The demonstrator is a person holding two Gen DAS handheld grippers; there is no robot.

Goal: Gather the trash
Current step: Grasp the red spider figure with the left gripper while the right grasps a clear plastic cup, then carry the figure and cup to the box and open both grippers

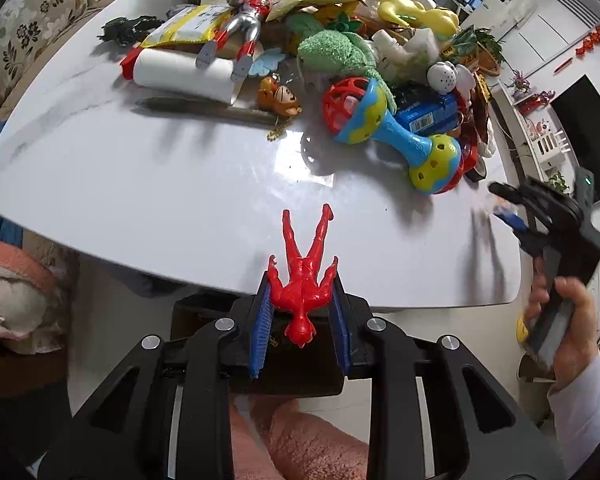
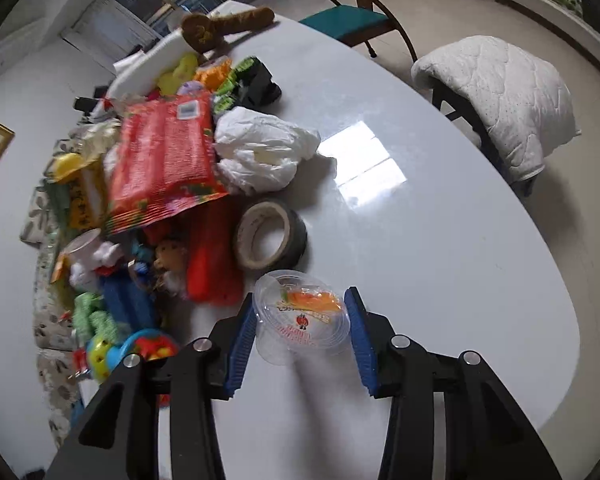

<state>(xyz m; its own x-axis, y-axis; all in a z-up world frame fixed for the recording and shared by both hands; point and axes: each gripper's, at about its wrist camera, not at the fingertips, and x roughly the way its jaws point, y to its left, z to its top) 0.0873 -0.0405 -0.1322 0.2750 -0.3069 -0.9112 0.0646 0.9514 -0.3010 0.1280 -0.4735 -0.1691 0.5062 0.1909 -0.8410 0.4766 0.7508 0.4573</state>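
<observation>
the left gripper (image 1: 300, 312) is closed on a red toy figure (image 1: 302, 280), pinched at the shoulders, over the near table (image 1: 140, 184) edge. the right gripper (image 2: 302, 336) stands spread around a clear plastic cup (image 2: 302, 318) on the table's near part, right of the pile; contact is unclear. the cup looks light, thin, slippery and easy to crush, so squeeze its side walls gently, below the rim.

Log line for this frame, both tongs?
left tongs: shut on red figure, past table edge | right tongs: open around clear cup, on table | pile: untouched
</observation>
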